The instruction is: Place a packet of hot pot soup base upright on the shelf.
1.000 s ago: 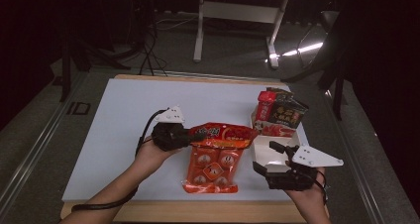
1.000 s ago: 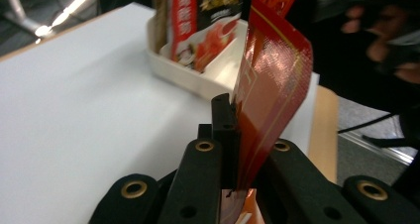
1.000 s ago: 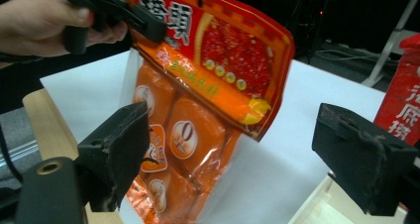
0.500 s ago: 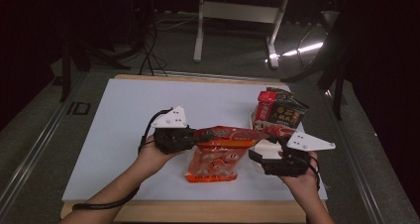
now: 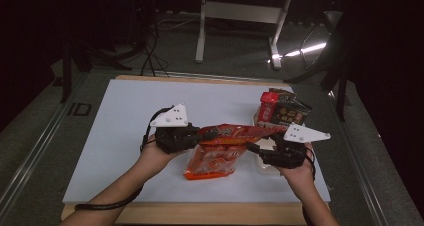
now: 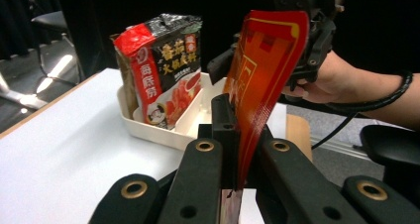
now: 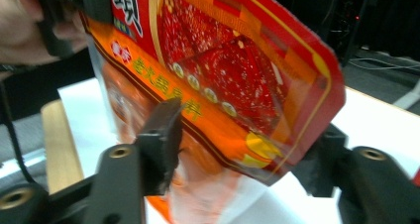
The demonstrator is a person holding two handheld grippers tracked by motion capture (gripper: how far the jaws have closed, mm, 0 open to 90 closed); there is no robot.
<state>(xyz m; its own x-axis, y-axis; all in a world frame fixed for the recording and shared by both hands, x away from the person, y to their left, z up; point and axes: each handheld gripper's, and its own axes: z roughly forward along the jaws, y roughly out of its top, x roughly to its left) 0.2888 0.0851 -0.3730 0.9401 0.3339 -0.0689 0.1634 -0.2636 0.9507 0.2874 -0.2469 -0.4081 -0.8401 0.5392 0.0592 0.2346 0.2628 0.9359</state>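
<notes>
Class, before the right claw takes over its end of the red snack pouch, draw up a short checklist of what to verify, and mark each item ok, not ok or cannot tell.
1. Left claw clamped on the edge of the red foil snack pouch: ok.
2. Pouch end lies between the jaws of the right claw, which have just been closing: ok.
3. Right claw's pads pressing on the pouch: not ok; a gap is left.
4. Upper pouch lifted off the second orange pouch lying on the white table: ok.
5. White plastic tray has a free compartment beside the black-and-red packet: ok.
6. Pouch sealed and undamaged: cannot tell.
</notes>
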